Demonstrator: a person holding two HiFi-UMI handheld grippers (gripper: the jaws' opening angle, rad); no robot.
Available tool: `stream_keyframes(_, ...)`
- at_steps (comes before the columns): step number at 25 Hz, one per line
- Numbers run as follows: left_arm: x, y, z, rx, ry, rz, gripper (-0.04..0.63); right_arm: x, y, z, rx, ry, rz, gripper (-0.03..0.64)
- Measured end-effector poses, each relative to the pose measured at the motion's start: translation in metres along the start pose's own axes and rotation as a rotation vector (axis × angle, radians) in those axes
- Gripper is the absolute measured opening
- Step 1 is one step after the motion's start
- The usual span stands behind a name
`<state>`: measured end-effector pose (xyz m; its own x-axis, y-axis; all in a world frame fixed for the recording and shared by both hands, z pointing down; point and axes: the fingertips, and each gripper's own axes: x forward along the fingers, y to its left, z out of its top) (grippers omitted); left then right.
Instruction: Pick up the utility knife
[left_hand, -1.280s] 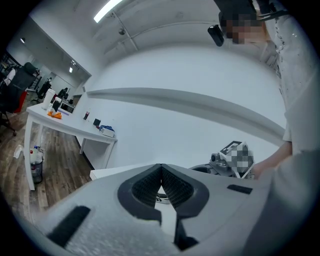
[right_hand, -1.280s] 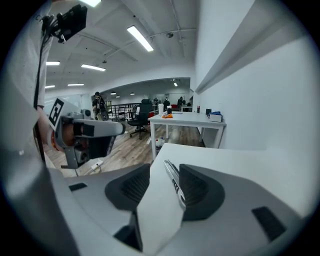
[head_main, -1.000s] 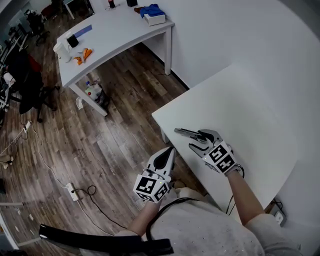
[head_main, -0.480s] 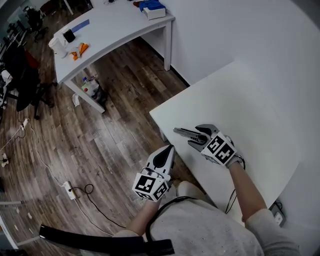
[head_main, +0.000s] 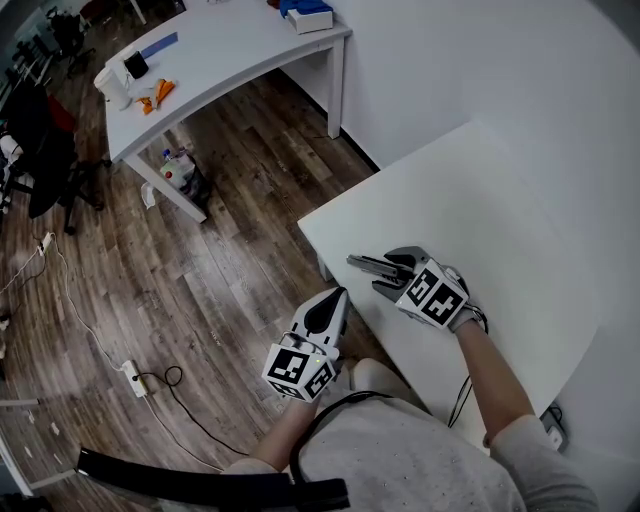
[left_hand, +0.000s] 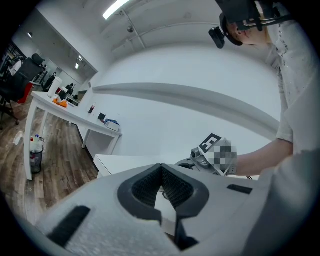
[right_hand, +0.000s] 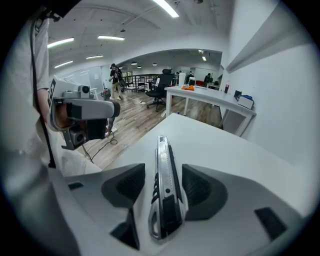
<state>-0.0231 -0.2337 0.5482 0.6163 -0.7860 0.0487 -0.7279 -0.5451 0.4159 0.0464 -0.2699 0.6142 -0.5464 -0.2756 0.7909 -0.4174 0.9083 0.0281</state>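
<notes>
The utility knife (head_main: 368, 266) is a long grey and black cutter lying flat on the white table (head_main: 480, 210), near the table's left front edge. In the right gripper view the utility knife (right_hand: 162, 160) lies lengthwise between the two jaws. My right gripper (head_main: 393, 272) is open, with one jaw on each side of the handle end and a gap on both sides. The right gripper (right_hand: 165, 184) rests low on the tabletop. My left gripper (head_main: 333, 303) hangs off the table's edge above the floor, shut and holding nothing. The left gripper (left_hand: 161, 172) points toward the right one.
The table's front left corner (head_main: 305, 228) drops to a wooden floor (head_main: 230, 250). A second white table (head_main: 230, 50) with small items stands far back left. A cable and power strip (head_main: 135, 375) lie on the floor. A white wall borders the table's far side.
My right gripper has crept slightly left along the knife, and its jaws now flank the handle end. The knife has not moved. The left gripper has stayed put.
</notes>
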Motion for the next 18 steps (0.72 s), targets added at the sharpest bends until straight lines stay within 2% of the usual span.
stream_keyframes(6, 0.0038, 0.0016, -0.0002, -0.008, 0.000, -0.004, 0.006, 0.0047, -0.0006, -0.0037, 0.045, 0.053, 0.071, 0.189)
stream_keyframes(12, 0.0059, 0.0031, 0.0008, -0.015, -0.001, -0.001, 0.007, 0.0043, -0.0031, -0.0023, 0.087, 0.062, 0.075, 0.149)
stream_keyframes(18, 0.0045, 0.0022, 0.0019, -0.019, -0.005, 0.001, 0.006, 0.0028, 0.0014, -0.0034, 0.037, 0.080, 0.059, 0.141)
